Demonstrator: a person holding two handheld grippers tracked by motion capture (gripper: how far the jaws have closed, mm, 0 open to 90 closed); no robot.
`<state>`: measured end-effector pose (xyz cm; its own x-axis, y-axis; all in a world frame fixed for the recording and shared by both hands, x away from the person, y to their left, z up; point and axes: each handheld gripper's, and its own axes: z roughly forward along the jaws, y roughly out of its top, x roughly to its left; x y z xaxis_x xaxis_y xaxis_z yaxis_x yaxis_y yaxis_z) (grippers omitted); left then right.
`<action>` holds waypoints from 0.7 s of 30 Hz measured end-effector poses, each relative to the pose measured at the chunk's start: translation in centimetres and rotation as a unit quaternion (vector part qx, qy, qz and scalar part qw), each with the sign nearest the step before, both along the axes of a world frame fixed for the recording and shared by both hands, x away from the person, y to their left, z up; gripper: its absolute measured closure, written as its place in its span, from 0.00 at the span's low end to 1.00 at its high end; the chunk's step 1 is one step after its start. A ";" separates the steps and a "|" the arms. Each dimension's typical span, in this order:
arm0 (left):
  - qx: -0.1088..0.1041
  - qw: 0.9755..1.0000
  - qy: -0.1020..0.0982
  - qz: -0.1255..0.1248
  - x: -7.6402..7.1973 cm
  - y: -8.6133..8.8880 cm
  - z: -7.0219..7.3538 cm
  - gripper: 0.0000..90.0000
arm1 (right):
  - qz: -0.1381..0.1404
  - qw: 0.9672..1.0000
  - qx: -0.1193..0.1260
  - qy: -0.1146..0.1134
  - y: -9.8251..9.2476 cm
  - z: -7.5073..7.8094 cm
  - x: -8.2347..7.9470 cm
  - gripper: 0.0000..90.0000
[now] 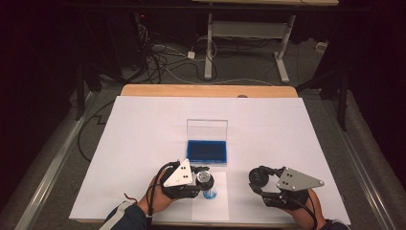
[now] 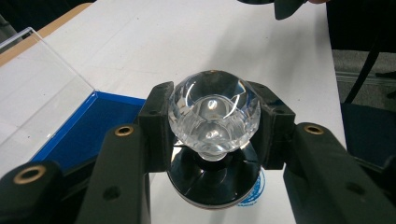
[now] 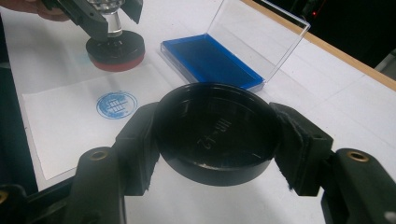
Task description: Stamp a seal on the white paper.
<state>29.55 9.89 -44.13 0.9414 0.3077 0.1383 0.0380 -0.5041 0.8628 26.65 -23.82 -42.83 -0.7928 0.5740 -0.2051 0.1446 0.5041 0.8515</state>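
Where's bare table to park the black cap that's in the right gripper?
Bare white table lies right of the blue ink pad case and beyond the right gripper; more lies left of the case. It is crowded by the left gripper, where the stamp hangs over the printed paper sheet.

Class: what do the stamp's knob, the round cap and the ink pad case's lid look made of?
Stamp's knob: clear faceted glass or acrylic; it glints and shows through. Round cap: black glossy plastic, apparently moulded, with raised lettering inside. Ink pad case's lid: clear hard plastic; the table shows through.
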 end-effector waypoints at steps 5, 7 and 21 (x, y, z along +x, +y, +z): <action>-0.005 1.000 -0.002 0.008 0.0 0.6 0.3 0.60 | -0.001 1.000 0.001 0.000 -0.1 0.0 0.0 0.42; -0.005 1.000 -0.004 0.012 0.0 0.9 0.4 0.60 | -0.002 1.000 0.003 0.001 -0.1 0.1 0.0 0.42; 0.001 0.999 -0.012 0.030 0.1 2.2 0.6 0.60 | -0.001 1.000 0.005 -0.002 -0.2 0.2 0.0 0.42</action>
<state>29.64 12.09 -43.55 0.9179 0.3627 0.1609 0.0478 -0.5036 0.8626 26.64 -24.06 -42.64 -0.7906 0.5776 -0.2032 0.1420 0.4958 0.8567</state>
